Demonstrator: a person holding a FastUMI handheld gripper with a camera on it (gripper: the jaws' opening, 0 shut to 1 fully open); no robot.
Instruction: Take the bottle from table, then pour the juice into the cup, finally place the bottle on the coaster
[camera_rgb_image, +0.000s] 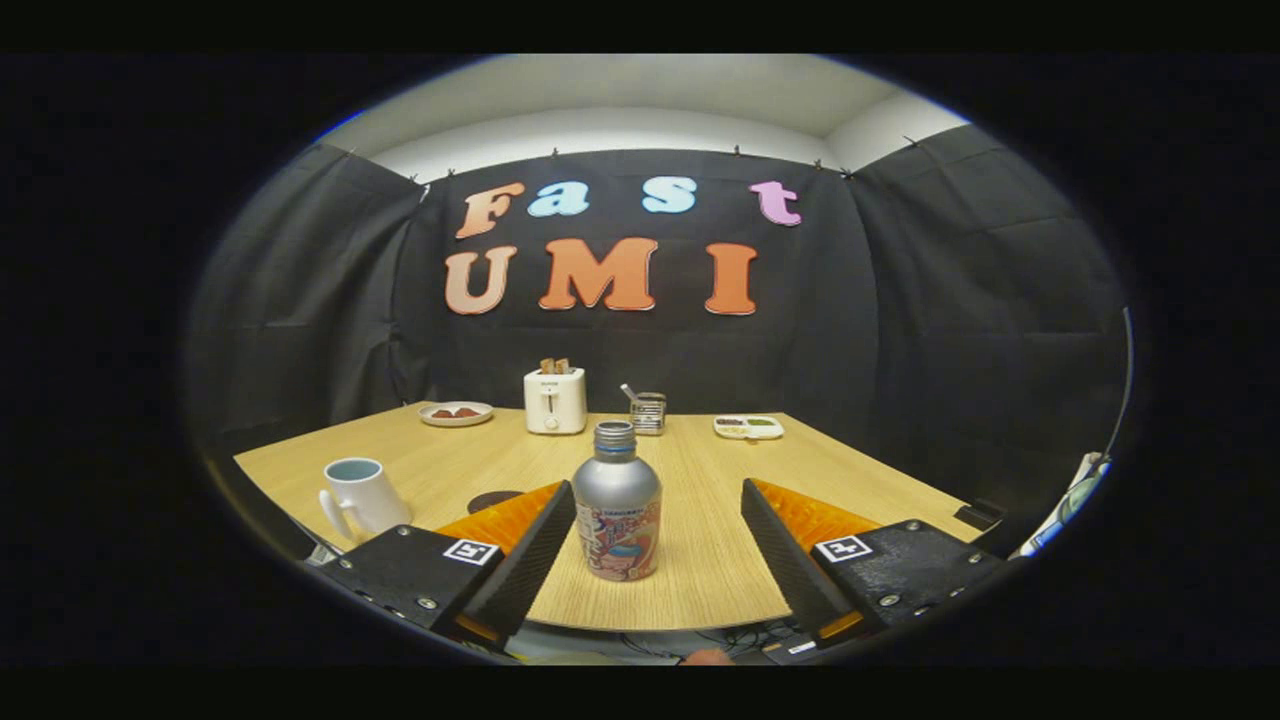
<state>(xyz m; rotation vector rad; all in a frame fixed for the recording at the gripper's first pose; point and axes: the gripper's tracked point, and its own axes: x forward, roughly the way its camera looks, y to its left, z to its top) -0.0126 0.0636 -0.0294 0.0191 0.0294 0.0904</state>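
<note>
Between the two fingers of the gripper stands the bottle, upright on the wooden table, silver-bodied with a printed label and its cap on. Fingers are spread wide; the left finger's inner face lies just beside the bottle, whether touching cannot be told, while the right finger stands clearly apart from it, so nothing is gripped. Left of the fingers sits the white cup, handle toward the viewer. A dark round coaster lies between cup and bottle, partly hidden by the left finger. Along the far table edge: a plate, a white toaster with toast in it, a small tin and a divided tray.
</note>
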